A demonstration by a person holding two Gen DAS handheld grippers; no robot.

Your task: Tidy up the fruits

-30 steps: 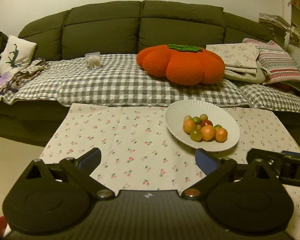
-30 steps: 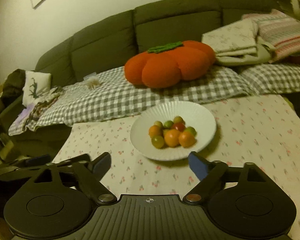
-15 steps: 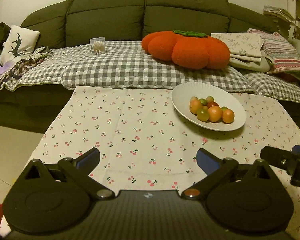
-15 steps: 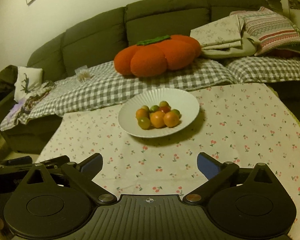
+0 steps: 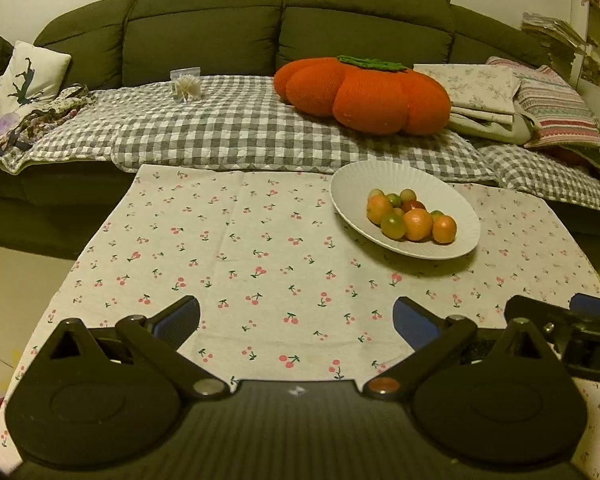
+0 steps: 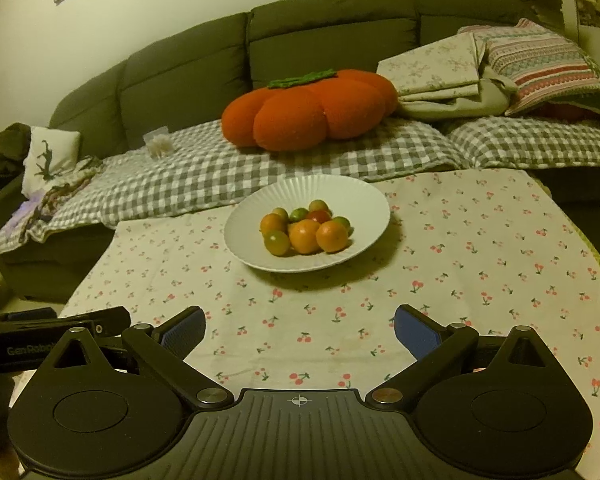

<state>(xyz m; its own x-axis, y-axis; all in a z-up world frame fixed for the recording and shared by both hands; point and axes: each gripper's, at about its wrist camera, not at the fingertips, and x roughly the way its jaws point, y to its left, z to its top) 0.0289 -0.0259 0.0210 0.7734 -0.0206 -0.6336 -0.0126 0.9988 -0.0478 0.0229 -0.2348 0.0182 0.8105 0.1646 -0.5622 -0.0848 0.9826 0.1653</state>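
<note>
A white ribbed plate [image 5: 456,216] [image 6: 364,208] sits on the cherry-print tablecloth [image 5: 240,248] [image 6: 480,264], toward the far side. Piled on it are several small fruits [image 5: 410,218] [image 6: 306,230]: orange ones in front, green ones and a red one behind. My left gripper [image 5: 296,320] hovers open over the near cloth, with the plate ahead and to its right. My right gripper [image 6: 300,326] is open too, nothing between its blue pads [image 6: 414,332], the plate straight ahead. Each gripper shows at the edge of the other's view.
Behind the table stands a dark green sofa [image 5: 284,24] covered with a grey checked blanket [image 5: 228,128]. On it lie an orange pumpkin cushion [image 5: 364,92] [image 6: 308,108], folded linens and a striped pillow [image 5: 552,108], and a small clear box [image 5: 186,84].
Both views have pulled back and tilted a little, so the plate sits farther from the fingers. My right gripper's jaws have spread wider. The fruits have not moved.
</note>
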